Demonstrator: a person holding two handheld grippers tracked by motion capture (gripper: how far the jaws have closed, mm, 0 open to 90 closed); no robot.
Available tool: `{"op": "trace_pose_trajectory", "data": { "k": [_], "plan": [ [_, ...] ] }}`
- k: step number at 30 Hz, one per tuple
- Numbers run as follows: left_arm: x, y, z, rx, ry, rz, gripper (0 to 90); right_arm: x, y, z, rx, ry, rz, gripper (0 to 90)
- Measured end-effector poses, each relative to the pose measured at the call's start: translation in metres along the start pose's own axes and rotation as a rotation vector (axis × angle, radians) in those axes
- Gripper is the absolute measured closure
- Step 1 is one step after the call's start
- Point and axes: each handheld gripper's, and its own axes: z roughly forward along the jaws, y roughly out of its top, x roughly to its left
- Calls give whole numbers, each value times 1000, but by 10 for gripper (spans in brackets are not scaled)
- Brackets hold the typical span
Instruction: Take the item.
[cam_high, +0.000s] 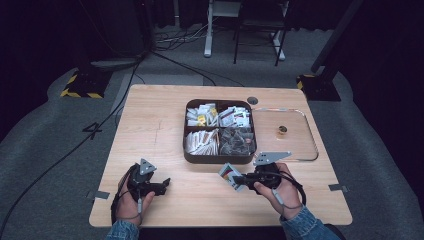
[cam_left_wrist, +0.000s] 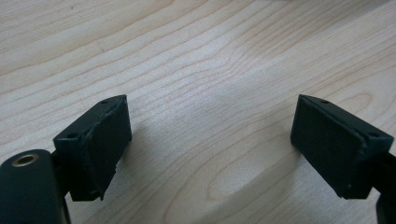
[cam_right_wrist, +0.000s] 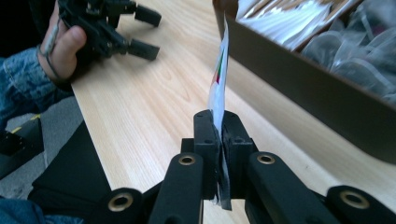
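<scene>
Packet (cam_right_wrist: 218, 79) (white, edge-on) between right gripper's (cam_right_wrist: 218, 122) clamped jaws, near tray (cam_right_wrist: 299, 79).

Sachet (cam_high: 230, 176): one flat white packet with red and green print, possibly a tea or condiment sachet. Clamped by its edge, standing on edge in the right gripper view (cam_right_wrist: 218, 77). Lower centre of the high view, just below the brown tray.

packet (cam_high: 230, 175): white, with red and green marks
right gripper (cam_high: 239, 178): black
left gripper (cam_high: 165, 183): black
box (cam_high: 218, 159): dark brown
table (cam_high: 150, 130): light wood with wavy lines
tray (cam_high: 310, 135): see-through
sleeves (cam_high: 305, 226): blue denim
</scene>
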Motion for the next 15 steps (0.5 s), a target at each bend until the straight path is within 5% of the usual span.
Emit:
{"op": "trace_pose_trajectory", "data": {
  "k": [15],
  "plan": [
    [0, 0, 0, -1, 0, 0, 128, 6, -19, 23, 85, 31, -6, 874]
  ]
}}
